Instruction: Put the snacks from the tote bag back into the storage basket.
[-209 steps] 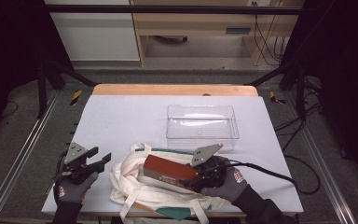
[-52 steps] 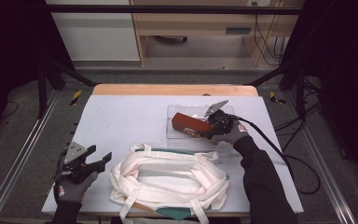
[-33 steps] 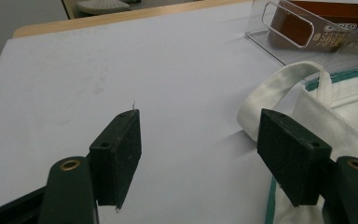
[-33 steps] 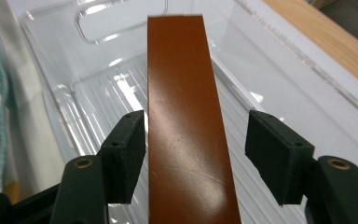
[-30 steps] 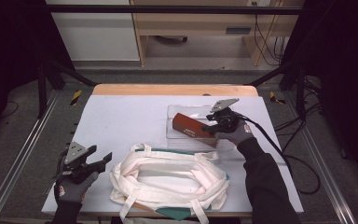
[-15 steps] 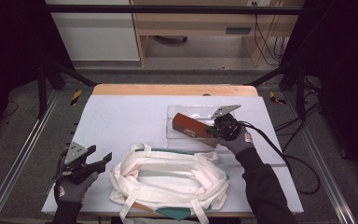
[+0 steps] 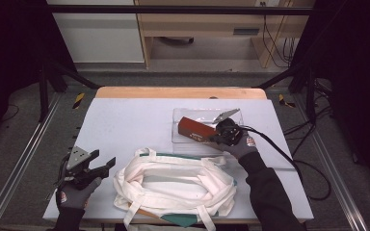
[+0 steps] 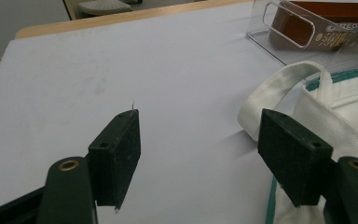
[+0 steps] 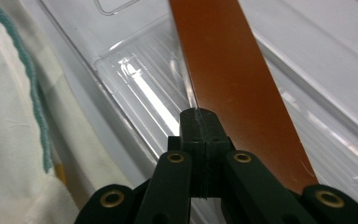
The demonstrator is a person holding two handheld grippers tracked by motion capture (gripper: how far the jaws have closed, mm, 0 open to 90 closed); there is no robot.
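A pale, matte counter (image 7: 139,125) carries everything, with a strip of bare wood along its far edge. Metal rails run down both long sides over a grey floor, dark frame legs stand at the far corners, and a wooden bench and white cabinet sit beyond.

Toward the far right corner lies a clear plastic tray (image 7: 185,126), rectangular, with ribbed glossy walls and a cut-out handle slot. Inside it rests a reddish-brown box (image 7: 196,130), long, flat and smooth-faced, set slantwise. At the near edge, in the middle, sprawls a cream cloth bag (image 7: 173,185) of coarse woven canvas with green trim, its mouth open and its straps trailing.

The right hand-held gripper (image 7: 215,136) sits at the tray's near right part, its black jaws pressed flat together with nothing between them, their tip just by the box; whether it touches I cannot tell. The left hand-held gripper (image 7: 105,164) hovers near the near left corner, jaws spread wide and empty, just beside a bag strap.
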